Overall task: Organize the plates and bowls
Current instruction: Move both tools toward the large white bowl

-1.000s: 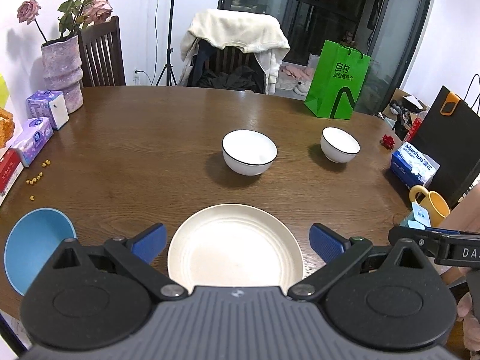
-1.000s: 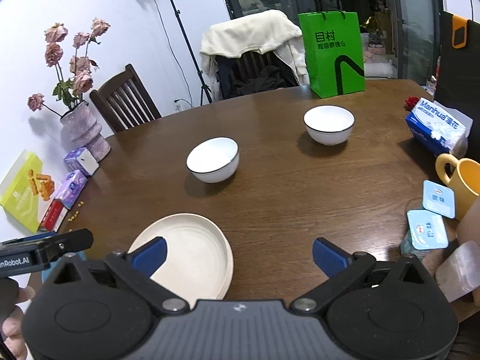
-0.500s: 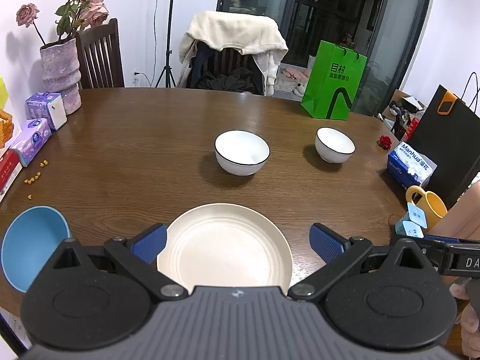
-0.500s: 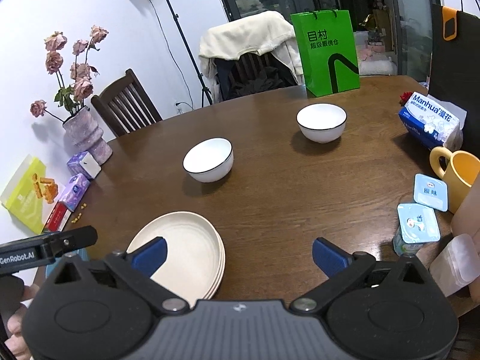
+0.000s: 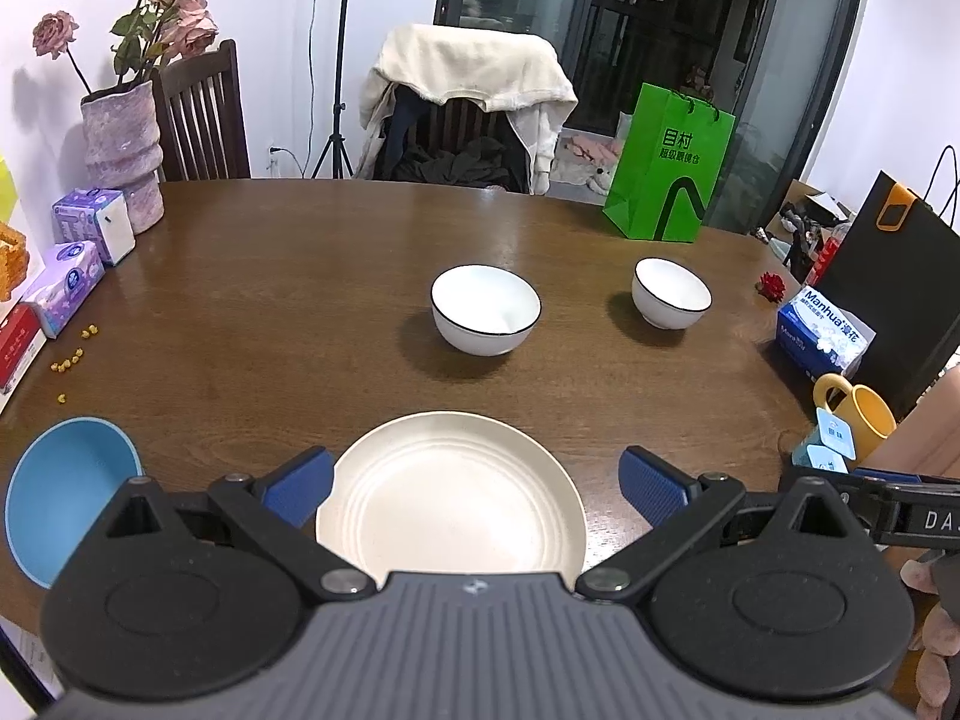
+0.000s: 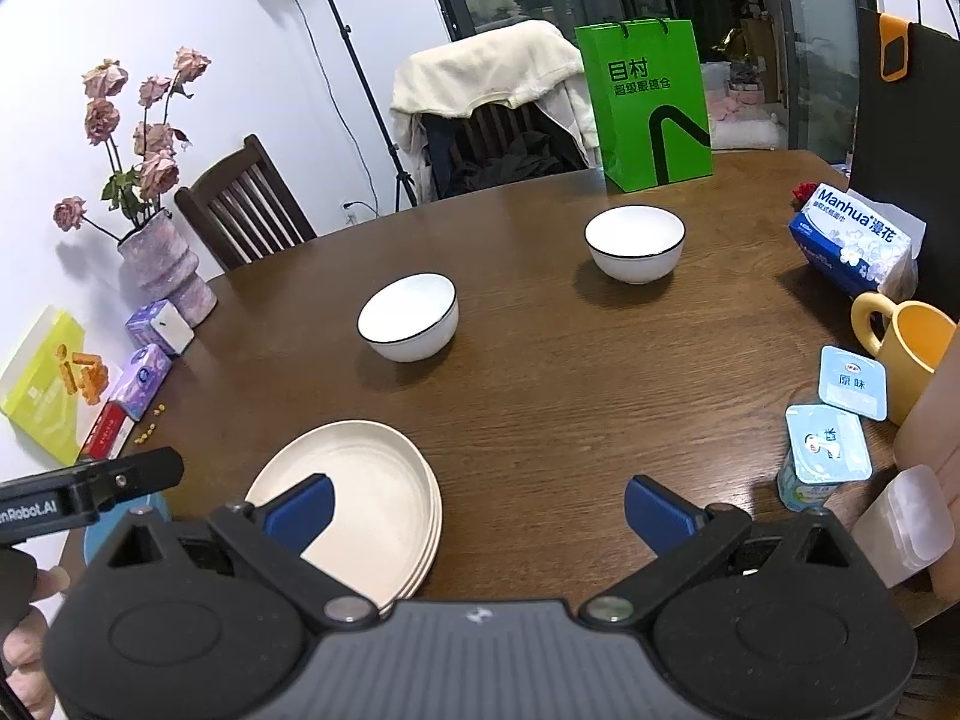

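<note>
A stack of cream plates [image 5: 450,498] [image 6: 366,492] lies at the table's near edge. Two white bowls with black rims stand mid-table: one in the middle [image 5: 485,309] [image 6: 409,324], one further right [image 5: 671,292] [image 6: 634,243]. A blue bowl [image 5: 63,492] sits at the near left edge. My left gripper [image 5: 477,483] is open and empty, above the plates. My right gripper [image 6: 477,507] is open and empty, just right of the plates.
A green bag [image 5: 669,180], tissue packs [image 5: 825,330] [image 5: 66,285], a yellow mug [image 6: 906,348], yoghurt cups [image 6: 825,456], a vase with roses [image 5: 123,150] and scattered yellow crumbs [image 5: 72,354] ring the wooden table [image 5: 270,312]. Chairs stand behind it.
Both grippers have drawn back and shifted slightly, so the plates and bowls sit a little further left in the views. Both stay open.
</note>
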`<state>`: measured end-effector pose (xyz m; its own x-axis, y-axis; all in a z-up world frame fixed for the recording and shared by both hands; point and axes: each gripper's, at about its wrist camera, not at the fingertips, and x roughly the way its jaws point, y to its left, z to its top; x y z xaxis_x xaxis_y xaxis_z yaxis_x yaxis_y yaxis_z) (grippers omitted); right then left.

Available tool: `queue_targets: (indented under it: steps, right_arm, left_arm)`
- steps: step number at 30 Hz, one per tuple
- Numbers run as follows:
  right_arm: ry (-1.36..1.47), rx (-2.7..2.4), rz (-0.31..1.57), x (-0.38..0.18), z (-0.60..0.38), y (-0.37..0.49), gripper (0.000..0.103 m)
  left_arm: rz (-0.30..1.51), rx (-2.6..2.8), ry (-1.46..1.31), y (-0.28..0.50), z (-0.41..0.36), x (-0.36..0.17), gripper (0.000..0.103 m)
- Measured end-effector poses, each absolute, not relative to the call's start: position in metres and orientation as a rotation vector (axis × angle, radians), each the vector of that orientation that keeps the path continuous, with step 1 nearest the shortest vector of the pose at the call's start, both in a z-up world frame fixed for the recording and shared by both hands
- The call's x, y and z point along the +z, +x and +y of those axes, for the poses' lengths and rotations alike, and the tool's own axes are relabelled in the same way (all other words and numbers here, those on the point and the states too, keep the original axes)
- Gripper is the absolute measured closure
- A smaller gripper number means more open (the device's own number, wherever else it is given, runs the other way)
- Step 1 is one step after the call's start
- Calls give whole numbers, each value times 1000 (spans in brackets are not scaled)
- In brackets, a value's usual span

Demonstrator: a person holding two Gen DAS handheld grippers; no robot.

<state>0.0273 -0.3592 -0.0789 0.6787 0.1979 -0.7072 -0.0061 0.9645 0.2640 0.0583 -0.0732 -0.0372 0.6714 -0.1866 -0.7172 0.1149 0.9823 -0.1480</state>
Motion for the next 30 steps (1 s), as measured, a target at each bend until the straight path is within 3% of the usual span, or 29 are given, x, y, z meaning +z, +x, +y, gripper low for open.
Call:
queue_targets:
  steps: [30]
  right_arm:
    - [180, 56, 938, -98, -342, 119, 0]
  left_arm:
    - [894, -200, -69, 159, -69, -55, 0]
